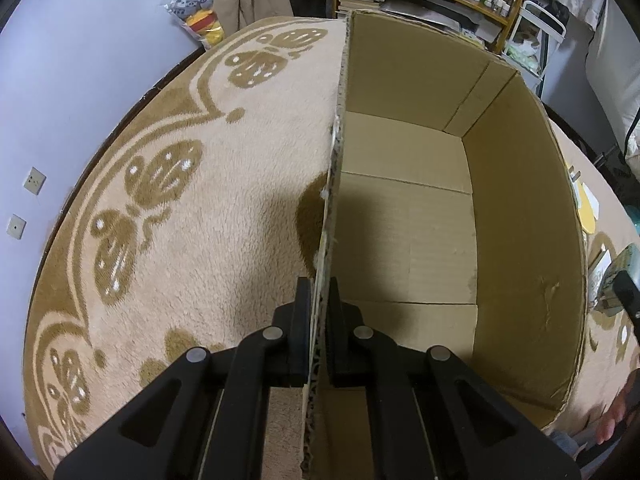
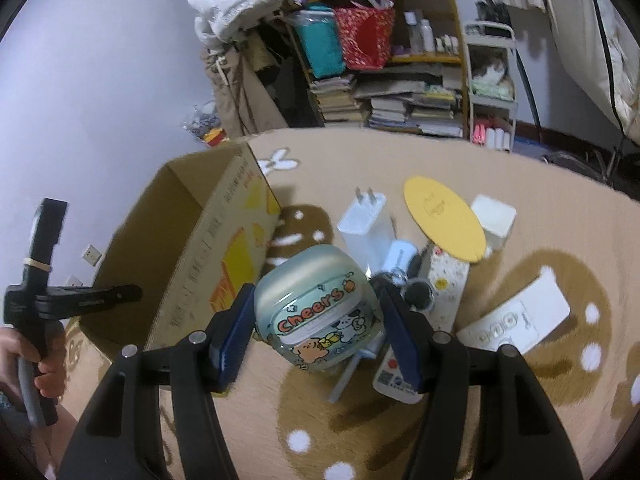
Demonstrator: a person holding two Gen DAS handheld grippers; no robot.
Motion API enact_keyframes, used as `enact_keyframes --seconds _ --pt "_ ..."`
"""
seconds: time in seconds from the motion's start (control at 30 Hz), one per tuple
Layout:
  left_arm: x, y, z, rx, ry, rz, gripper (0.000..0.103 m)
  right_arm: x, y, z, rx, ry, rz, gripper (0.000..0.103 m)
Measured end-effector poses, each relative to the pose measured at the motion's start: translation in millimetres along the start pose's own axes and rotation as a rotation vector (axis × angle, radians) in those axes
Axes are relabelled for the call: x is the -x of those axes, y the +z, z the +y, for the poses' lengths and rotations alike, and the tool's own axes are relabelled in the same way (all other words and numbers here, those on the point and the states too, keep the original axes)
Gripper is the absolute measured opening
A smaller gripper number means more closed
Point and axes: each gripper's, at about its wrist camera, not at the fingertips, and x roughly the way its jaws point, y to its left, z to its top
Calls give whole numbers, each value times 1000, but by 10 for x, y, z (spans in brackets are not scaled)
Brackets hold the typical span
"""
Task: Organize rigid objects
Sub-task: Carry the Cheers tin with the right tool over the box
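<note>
Two tools: left tool [image 1: 319, 300] pinches the bare cardboard box [image 1: 520, 208] wall, right tool [image 2: 316, 312] clamps a "Cheers" case [image 2: 316, 308].

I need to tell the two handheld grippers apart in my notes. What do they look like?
The left gripper is all black: angular linkage arms with silver rivets and flat black pads. Its black handle has a rubber band around it. The right gripper has the same black frame and rivets, but its pads are dark blue. No sleeves show.

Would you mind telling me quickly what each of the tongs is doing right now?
Left tongs: closed on the cardboard box wall.
Right tongs: closed on the Cheers case, holding it.
</note>
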Motion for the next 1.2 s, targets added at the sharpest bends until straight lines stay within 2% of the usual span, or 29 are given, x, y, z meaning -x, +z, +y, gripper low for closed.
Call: enact_keyframes --seconds 0.33,0.43,0.7,0.93,1.2 --pt "2 -8 9 18 -10 5 6 123 436 366 58 49 -75 67" --pt "-6 -1 29 28 -19 8 6 175 570 440 34 100 -114 67" --pt "-13 -2 41 29 -23 8 6 217 855 693 40 140 -167 67" --pt "-18 -10 49 29 -24 8 6 135 921 895 66 167 -137 67" --pt "-18 -14 48 31 -27 10 6 -131 826 1083 125 153 -60 67"
